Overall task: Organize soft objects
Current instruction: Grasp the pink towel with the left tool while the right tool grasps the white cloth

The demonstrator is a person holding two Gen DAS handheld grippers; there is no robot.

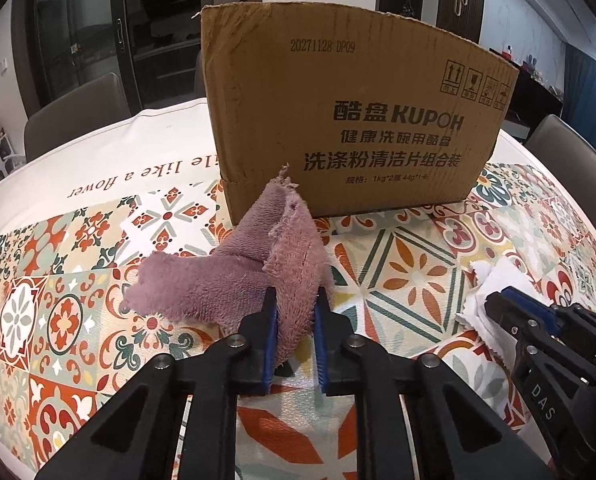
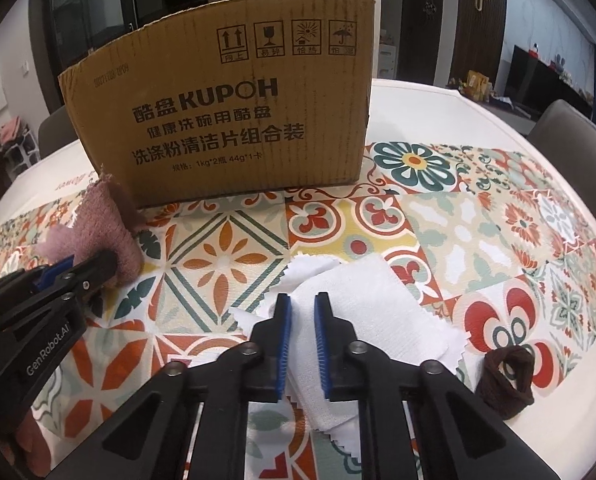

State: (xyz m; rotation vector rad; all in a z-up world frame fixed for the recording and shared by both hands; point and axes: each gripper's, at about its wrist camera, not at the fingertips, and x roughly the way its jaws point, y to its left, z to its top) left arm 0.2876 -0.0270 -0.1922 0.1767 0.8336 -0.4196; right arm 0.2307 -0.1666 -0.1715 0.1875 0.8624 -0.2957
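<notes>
Frayed mauve towel (image 1: 233, 280) pinched by our left gripper (image 1: 295, 300); right gripper (image 2: 302, 304) clamps pinked white cloth (image 2: 362, 312), whose near edge our fingers hide.

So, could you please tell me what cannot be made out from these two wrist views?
- Inside of the cardboard box: both views show only its outer wall, which hides any contents.
- Small print on the box: too blurred to read in the right wrist view.
- Dark brown fabric item: bunched up, so its type is unclear; out of frame in the left wrist view.
- White cloth: its near part is covered by the right gripper.
</notes>
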